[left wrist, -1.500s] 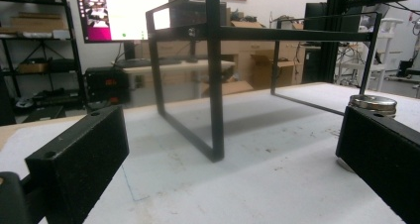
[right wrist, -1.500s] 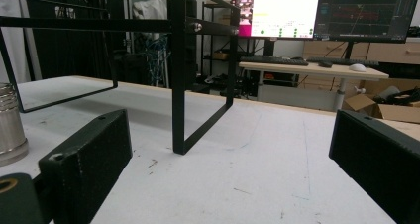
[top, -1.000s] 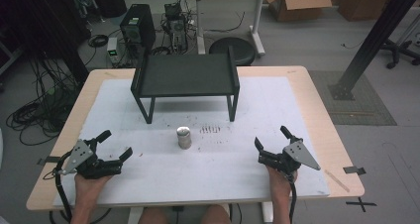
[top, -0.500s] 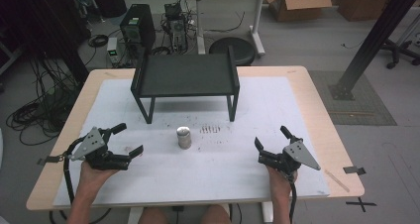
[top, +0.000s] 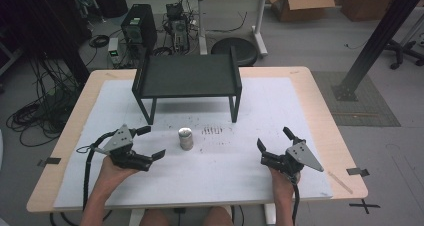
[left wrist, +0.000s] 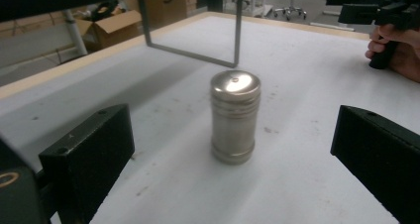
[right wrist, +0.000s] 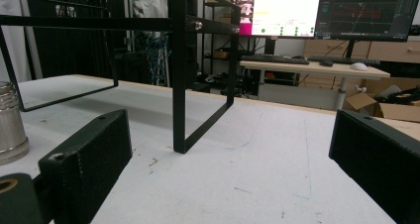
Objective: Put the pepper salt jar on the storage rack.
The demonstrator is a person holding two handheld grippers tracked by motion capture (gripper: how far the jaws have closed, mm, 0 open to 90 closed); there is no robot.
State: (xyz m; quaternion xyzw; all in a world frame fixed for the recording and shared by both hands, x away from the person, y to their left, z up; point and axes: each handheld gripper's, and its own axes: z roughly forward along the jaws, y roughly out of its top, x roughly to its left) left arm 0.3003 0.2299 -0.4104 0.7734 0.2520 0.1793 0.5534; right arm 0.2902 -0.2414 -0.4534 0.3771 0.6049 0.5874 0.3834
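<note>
While your left gripper approaches with jaws wide and empty, the small upright steel canister stands mid-table just right of it, near the black metal shelf. Next, straddle the canister squarely. Your right gripper rests wide open.

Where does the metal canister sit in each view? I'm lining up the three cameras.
High view: the metal canister stands mid-table, in front of the black rack.
Left gripper view: the canister stands upright at centre, ahead of the open tongs, untouched.
Right gripper view: a slice of it shows at the left edge.
Shared landmark: the black rack's legs behind it.
</note>
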